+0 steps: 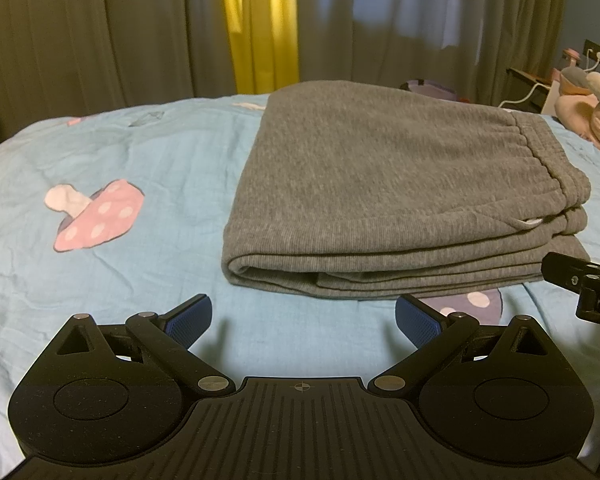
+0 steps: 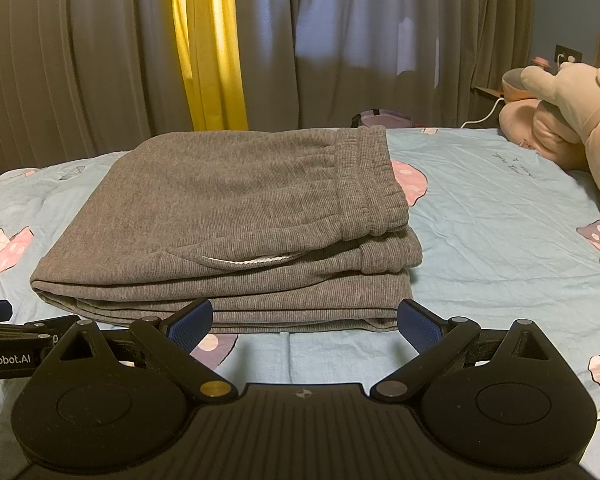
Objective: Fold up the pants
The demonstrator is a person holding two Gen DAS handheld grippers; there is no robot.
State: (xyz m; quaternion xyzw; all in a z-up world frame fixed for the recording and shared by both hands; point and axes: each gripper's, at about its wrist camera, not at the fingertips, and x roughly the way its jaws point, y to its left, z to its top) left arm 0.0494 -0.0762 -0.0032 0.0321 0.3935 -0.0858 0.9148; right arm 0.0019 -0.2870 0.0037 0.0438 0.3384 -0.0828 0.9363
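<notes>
The grey pants (image 1: 380,184) lie folded in a compact stack on the light blue bed sheet (image 1: 140,160), waistband on the right, folded edge on the left. They also show in the right wrist view (image 2: 228,216). My left gripper (image 1: 304,316) is open and empty, just short of the stack's near left edge. My right gripper (image 2: 305,322) is open and empty, its fingertips close to the stack's near right edge. The right gripper's body shows at the right edge of the left wrist view (image 1: 584,284).
The sheet has pink mushroom prints (image 1: 96,216). Plush toys (image 2: 568,120) lie at the bed's far right. Grey and yellow curtains (image 2: 208,48) hang behind the bed. A wall socket with a cable (image 2: 568,54) is at the far right.
</notes>
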